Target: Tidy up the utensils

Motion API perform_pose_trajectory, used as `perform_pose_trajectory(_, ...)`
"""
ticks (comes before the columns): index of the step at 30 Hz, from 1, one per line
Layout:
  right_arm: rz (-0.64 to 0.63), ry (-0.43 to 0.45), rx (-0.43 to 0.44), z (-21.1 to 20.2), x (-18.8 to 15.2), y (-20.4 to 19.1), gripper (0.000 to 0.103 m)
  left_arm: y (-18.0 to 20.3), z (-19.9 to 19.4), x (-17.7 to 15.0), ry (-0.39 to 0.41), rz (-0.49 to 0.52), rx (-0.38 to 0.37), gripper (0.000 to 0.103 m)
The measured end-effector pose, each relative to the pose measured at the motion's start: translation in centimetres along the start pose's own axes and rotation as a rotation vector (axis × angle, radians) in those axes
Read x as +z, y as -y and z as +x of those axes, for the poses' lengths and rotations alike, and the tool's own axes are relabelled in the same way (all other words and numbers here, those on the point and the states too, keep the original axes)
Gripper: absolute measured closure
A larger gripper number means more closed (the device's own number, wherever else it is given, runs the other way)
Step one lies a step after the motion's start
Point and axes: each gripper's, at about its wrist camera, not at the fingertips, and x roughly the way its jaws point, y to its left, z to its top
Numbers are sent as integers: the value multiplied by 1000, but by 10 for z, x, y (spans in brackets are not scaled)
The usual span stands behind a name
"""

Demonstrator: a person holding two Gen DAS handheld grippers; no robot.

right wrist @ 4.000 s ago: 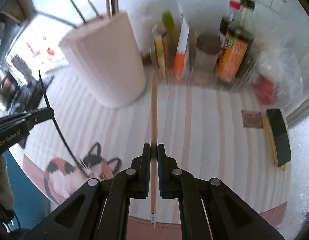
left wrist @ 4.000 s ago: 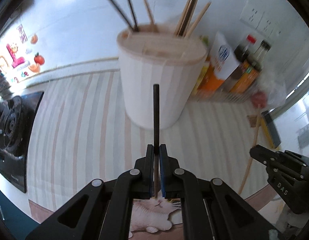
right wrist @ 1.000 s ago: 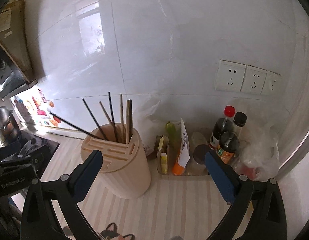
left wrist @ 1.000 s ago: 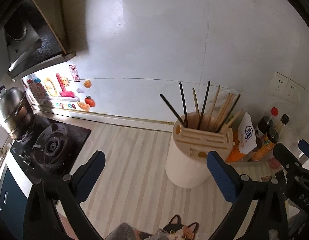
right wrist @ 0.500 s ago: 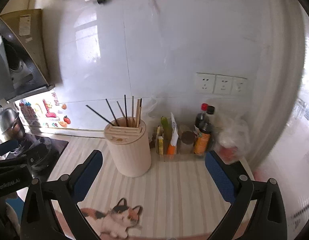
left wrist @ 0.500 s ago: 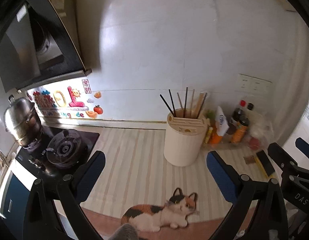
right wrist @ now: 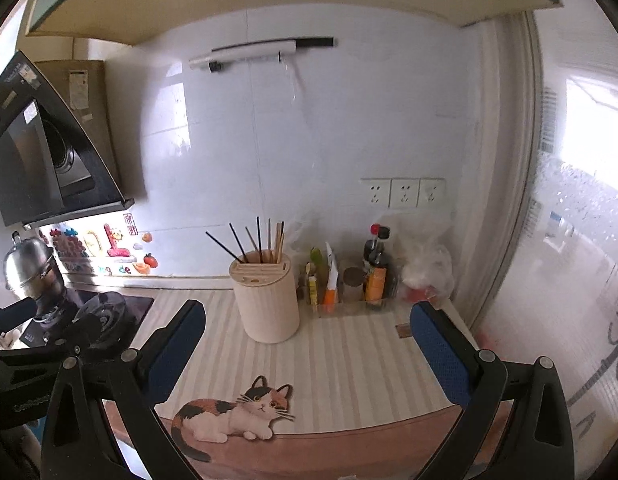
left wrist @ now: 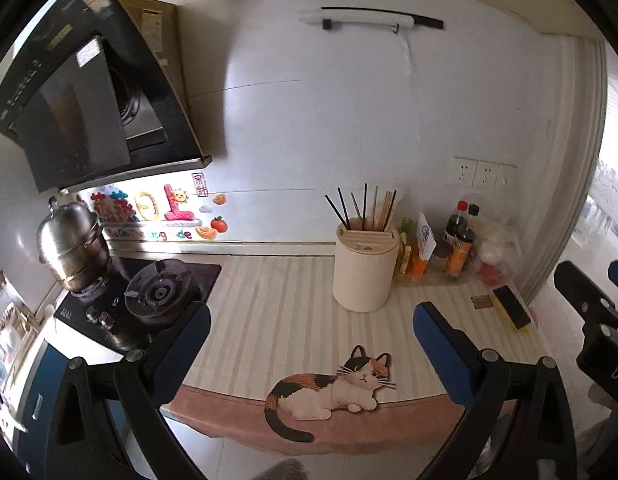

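In holder (left wrist: 365, 270): chopsticks (left wrist: 363, 208) upright, tips fanning upward.

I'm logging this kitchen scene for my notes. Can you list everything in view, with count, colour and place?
holder: one, cream, mid-counter.
chopsticks: several, black and wooden, upright in the holder.
mat: one, striped beige with cat picture, on the counter.
bottles: a few, dark, right of the holder.
pot: one, steel, on the stove.
stove: one, black, left.
sockets: three, white, on the wall.
left tongs: open, empty.
right tongs: open, empty.
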Motion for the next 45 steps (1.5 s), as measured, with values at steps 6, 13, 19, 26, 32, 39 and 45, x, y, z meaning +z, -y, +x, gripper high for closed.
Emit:
perform_pose_trajectory(6,-18,-23,18,-2,7,12,0,12,-4,5,-28,-27,-2,0)
perform_pose_trajectory(13,-27,-37,32,4,20,27,0,22,-3,9,-39,-19,10,0)
perform_pose_trajectory(19,-47,-55,40,16,25,28,0,26,0,9,-56,-12,22,0)
perform_pose_trajectory(26,-64,-59,43,24,27,24,0,26,3,11,-57,-6,26,0)
perform_pose_trajectory(32,-61,-66,35,29,26,25,0,25,4,14,-53,-8,25,0)
perform_pose_trajectory(39,-58,-64,26,33,28,26,0,26,6,19,-45,-8,27,0)
perform_pose_trajectory(45,-61,-70,32,37,29,24,0,27,6,20,-45,-9,29,0)
